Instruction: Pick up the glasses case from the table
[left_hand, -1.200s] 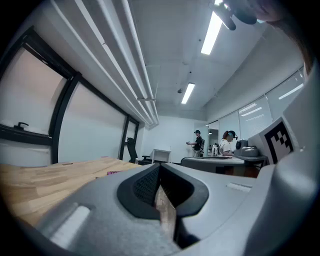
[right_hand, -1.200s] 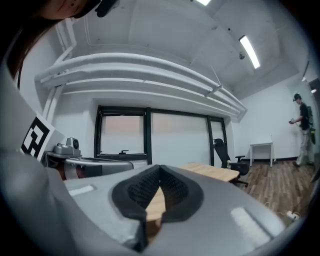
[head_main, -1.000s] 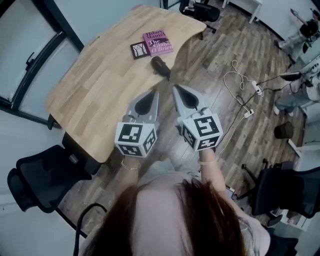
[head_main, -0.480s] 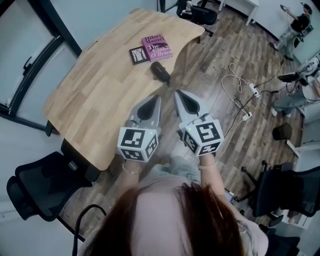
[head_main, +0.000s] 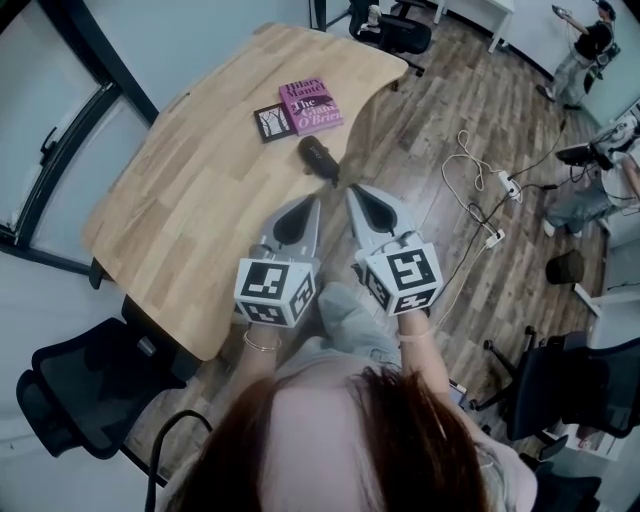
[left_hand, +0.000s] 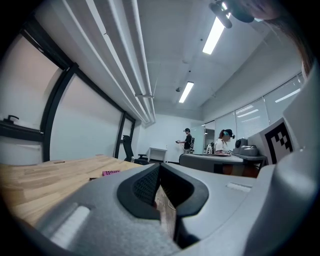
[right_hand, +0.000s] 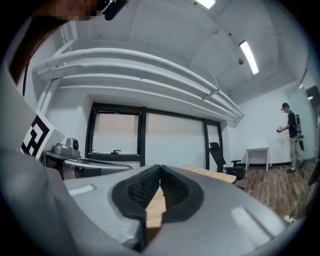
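Note:
The glasses case (head_main: 318, 157), dark and oval, lies near the wooden table's (head_main: 190, 200) right edge, just below a pink book (head_main: 312, 104). My left gripper (head_main: 311, 199) is shut and empty, its tip over the table a short way in front of the case. My right gripper (head_main: 350, 188) is also shut and empty, beside it at the table's edge, its tip a little nearer the case. In the left gripper view the pads (left_hand: 150, 182) meet and the book (left_hand: 111, 172) shows far off. In the right gripper view the pads (right_hand: 145, 187) meet. The case is hidden in both gripper views.
A small black card (head_main: 273, 122) lies left of the book. Black office chairs stand at the lower left (head_main: 80, 385), lower right (head_main: 570, 375) and far end (head_main: 400, 30). A white cable with a power strip (head_main: 490, 200) lies on the wood floor. A person (head_main: 585, 50) stands far right.
Both grippers have edged forward towards the case, side by side and still shut. The case and book have not moved on the table.

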